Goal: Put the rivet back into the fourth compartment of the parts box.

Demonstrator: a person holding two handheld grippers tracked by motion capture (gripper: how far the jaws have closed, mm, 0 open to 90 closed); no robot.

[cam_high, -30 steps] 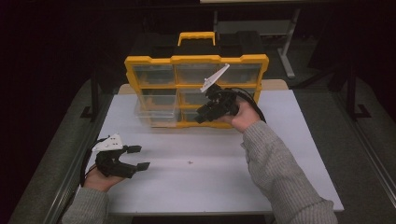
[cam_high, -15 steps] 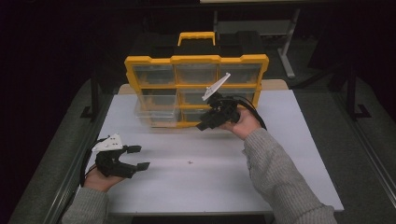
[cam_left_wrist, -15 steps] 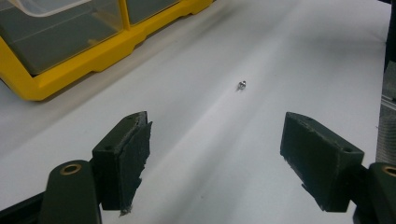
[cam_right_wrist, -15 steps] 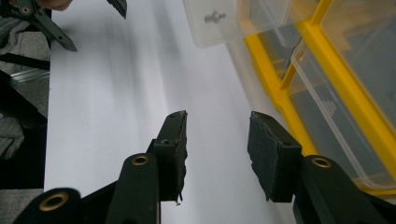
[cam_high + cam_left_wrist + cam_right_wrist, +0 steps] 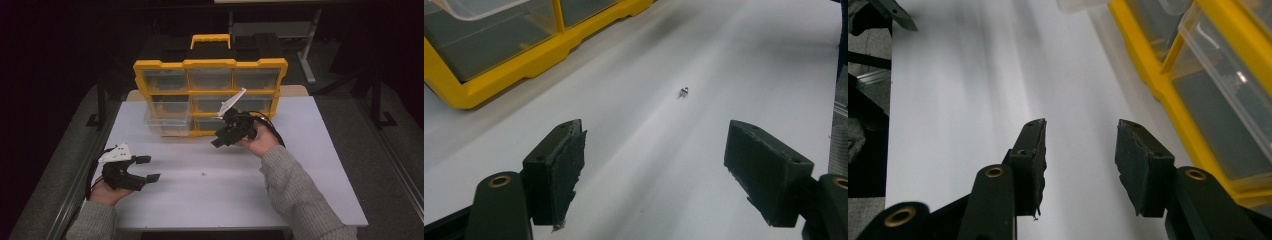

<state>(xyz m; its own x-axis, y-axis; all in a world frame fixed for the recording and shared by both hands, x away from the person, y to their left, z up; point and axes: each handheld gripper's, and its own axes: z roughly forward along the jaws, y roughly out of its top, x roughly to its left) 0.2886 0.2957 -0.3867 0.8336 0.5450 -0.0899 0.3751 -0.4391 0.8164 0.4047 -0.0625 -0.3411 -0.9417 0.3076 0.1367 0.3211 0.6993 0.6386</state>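
My right hand-held gripper [image 5: 226,138] has come down from the front of the yellow drawer box [image 5: 210,95]. A second ago it was up by the middle drawers. Now it sits low, just in front of the bottom row and close over the white tabletop [image 5: 310,165]. Its jaws have just been opening a bit. They stand partly apart, and in the right gripper view I see only bare tabletop between them. So this hand is holding nothing.

One clear drawer [image 5: 167,121] on the left side of the box sticks out toward me. It was like that a second ago too.

My left hand-held gripper [image 5: 145,169] has not moved. It rests near the left edge of the tabletop with its jaws wide apart and nothing in them.

The little metal piece [image 5: 203,174] lies alone in the middle of the tabletop, well apart from the box. In the left gripper view it [image 5: 683,91] sits right ahead of the open jaws.

I think my right hand is done at the box for now and is heading down toward that little piece. The pulled-out drawer looks like the place for it.
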